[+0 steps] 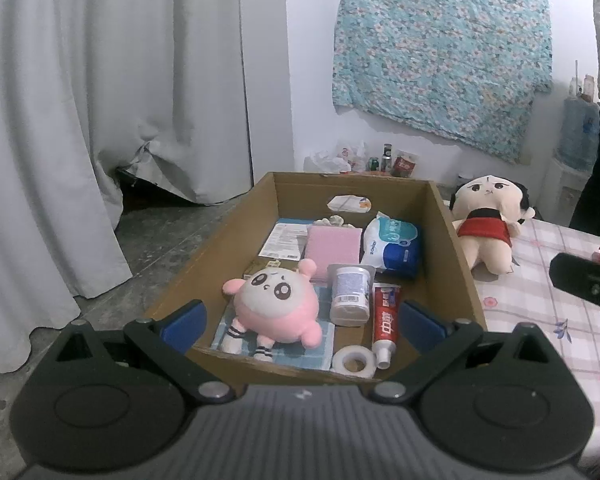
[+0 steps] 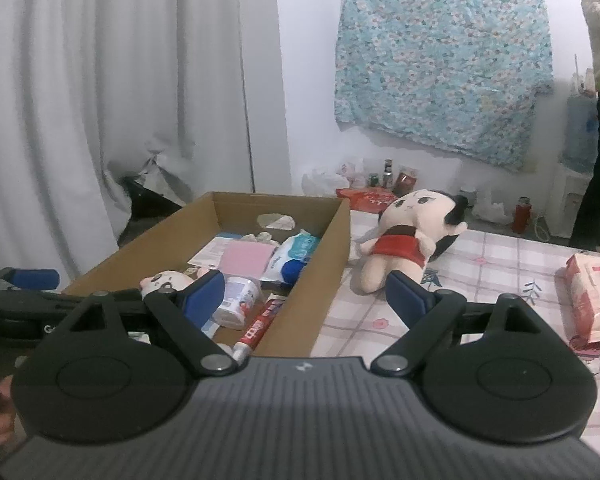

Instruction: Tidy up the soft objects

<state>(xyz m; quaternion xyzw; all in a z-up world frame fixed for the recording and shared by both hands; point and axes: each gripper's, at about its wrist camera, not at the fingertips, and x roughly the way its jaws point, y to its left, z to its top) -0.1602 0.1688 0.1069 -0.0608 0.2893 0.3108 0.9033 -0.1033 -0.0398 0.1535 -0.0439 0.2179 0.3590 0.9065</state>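
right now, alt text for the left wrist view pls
An open left claw hangs over the near end of a cardboard box holding a pink plush, a white jar, toothpaste, a tape roll and a wipes pack. A doll in red lies on the checked cloth right of the box.

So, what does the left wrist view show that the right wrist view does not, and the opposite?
Only the left wrist view shows the tape roll in the cardboard box and the whole pink plush lying there.

Only the right wrist view shows the pink packet on the checked cloth and the red flask on the floor.

Both show the box, toothpaste, white jar, wipes pack and the doll in red outside the box. Each view's own gripper is open and empty: left gripper, right gripper.
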